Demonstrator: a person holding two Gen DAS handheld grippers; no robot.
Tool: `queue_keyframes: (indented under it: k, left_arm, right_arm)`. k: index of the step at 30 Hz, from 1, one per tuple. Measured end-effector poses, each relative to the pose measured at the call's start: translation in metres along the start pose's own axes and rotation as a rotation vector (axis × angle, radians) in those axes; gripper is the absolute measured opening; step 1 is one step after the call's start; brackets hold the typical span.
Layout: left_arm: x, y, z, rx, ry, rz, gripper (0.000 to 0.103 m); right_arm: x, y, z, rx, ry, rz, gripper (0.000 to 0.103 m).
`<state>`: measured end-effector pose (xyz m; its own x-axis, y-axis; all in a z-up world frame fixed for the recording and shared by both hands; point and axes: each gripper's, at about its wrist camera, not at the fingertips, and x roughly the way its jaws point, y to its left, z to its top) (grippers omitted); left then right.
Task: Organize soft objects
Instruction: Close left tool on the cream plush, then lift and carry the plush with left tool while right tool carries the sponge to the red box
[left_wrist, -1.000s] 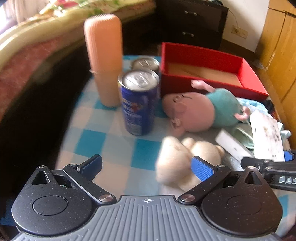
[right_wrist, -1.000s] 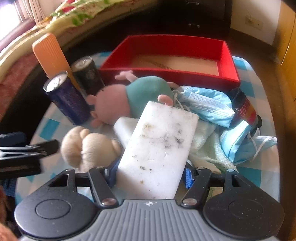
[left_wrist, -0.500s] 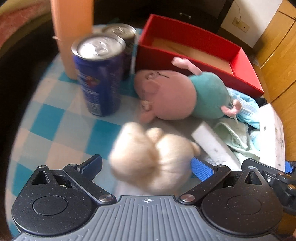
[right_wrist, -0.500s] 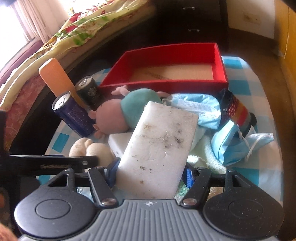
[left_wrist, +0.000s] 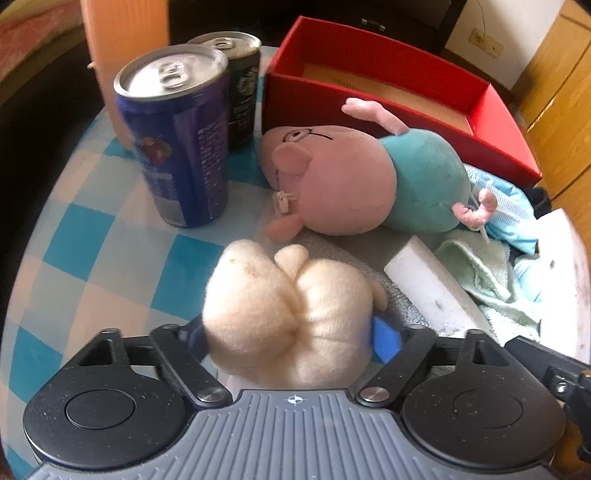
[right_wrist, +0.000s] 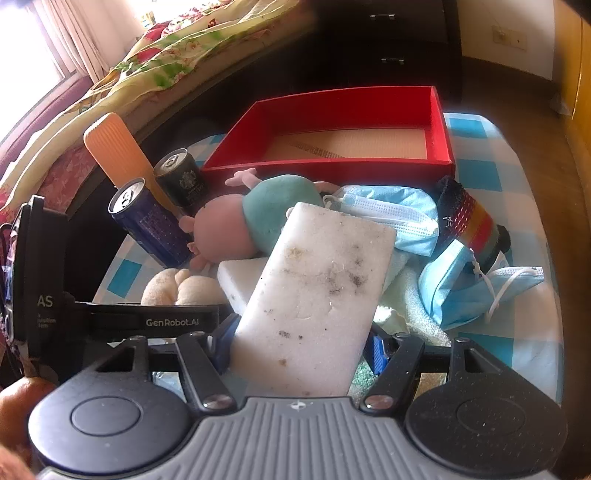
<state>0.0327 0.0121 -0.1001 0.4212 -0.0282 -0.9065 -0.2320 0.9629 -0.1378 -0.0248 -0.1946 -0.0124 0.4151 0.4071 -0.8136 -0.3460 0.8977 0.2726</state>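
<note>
Sponge (right_wrist: 314, 295), white and speckled with dirt, is pinched across its lower end by the right gripper (right_wrist: 301, 345); its long axis leans away from the camera, upper end tilted right, over the pile on the counter (left_wrist: 92, 236). Left gripper (left_wrist: 291, 338): fingers closing around a cream plush toy (left_wrist: 288, 317), which sits between them; blue pads (left_wrist: 386, 341) look to be at its flanks. Pink pig plush (left_wrist: 362, 184) lies on its side, head toward the cans. Red box (right_wrist: 332, 110) holds nothing but its cardboard floor. Face masks (right_wrist: 399, 218) and a green towel (left_wrist: 484, 277) lie in front of it. Left gripper body reads "GenRobot.AI". Blue can (left_wrist: 181, 136) and black can (left_wrist: 240, 92): label text unreadable.
</note>
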Motion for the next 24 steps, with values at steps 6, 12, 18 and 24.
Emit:
queue_keyframes:
  k: [6,12,18,24]
  left_arm:
    - [-0.02,0.013,-0.008,0.023,-0.029,0.029,0.071]
    - [-0.056,0.036,-0.012,-0.016,-0.083,0.029,0.071]
    - [-0.069,0.04,-0.013,-0.056,-0.107,0.003,0.07]
    - [-0.077,0.015,-0.005,-0.001,-0.181,0.004,0.071]
  right_arm:
    - [0.002,0.004,0.0,-0.007,-0.002,-0.002,0.045]
    - [0.003,0.013,-0.001,-0.023,-0.003,0.009,0.045]
    - [-0.004,0.018,0.001,-0.027,-0.031,0.031,0.045]
    - [-0.014,0.013,0.003,-0.012,-0.068,0.016,0.045]
